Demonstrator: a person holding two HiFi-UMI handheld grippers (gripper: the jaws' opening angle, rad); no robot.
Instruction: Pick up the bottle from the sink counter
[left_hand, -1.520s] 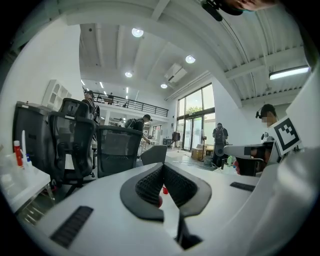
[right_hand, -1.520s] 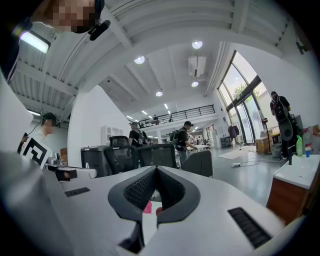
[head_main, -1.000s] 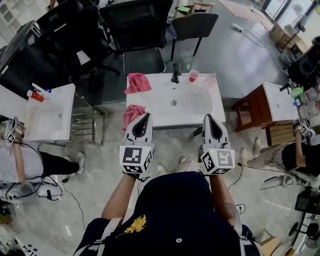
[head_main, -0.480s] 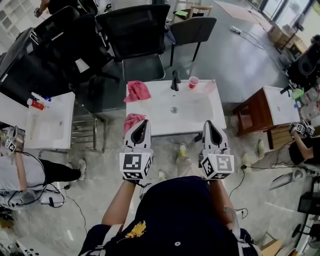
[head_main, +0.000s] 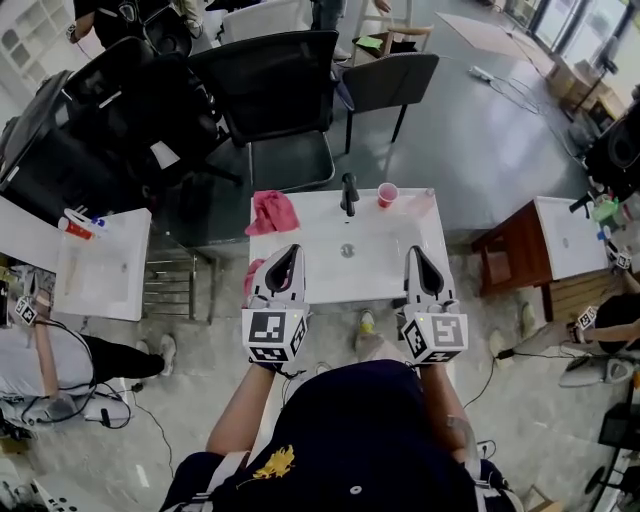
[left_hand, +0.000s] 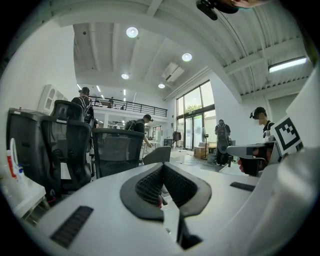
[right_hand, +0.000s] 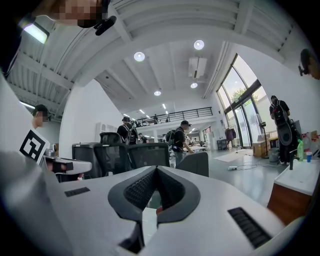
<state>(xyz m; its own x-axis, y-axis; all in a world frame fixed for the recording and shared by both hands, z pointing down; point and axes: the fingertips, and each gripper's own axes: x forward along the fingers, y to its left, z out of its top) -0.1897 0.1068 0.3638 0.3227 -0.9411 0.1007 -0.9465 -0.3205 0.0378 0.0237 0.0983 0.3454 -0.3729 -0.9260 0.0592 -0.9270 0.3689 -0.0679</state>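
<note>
While the person is holding 2 grippers side by side, the left gripper and the right gripper are pointing across the near edge of the sink counter. Both sets of fingers are sitting fully closed, pad against pad, and are gripping nothing; each gripper view is confirming this.

On the counter:
- The faucet is standing at the middle of the far edge.
- A red cup is standing upright just right of the faucet.
- The bottle is showing only as a faint, see-through shape at the far right corner, just beside the cup; whether it is standing or lying cannot be told. It is sitting well apart from both grippers, with the basin between.
- 1 pink cloth is lying bunched at the far left corner.
- A second pink cloth is hanging over the near left edge, just beside the left gripper.

Around the counter:
- 2 black chairs are standing beyond the far edge, close to it.
- A second white counter is standing to the left, with bare floor between.
- A wooden cabinet is standing to the right, near the counter's right edge.
</note>
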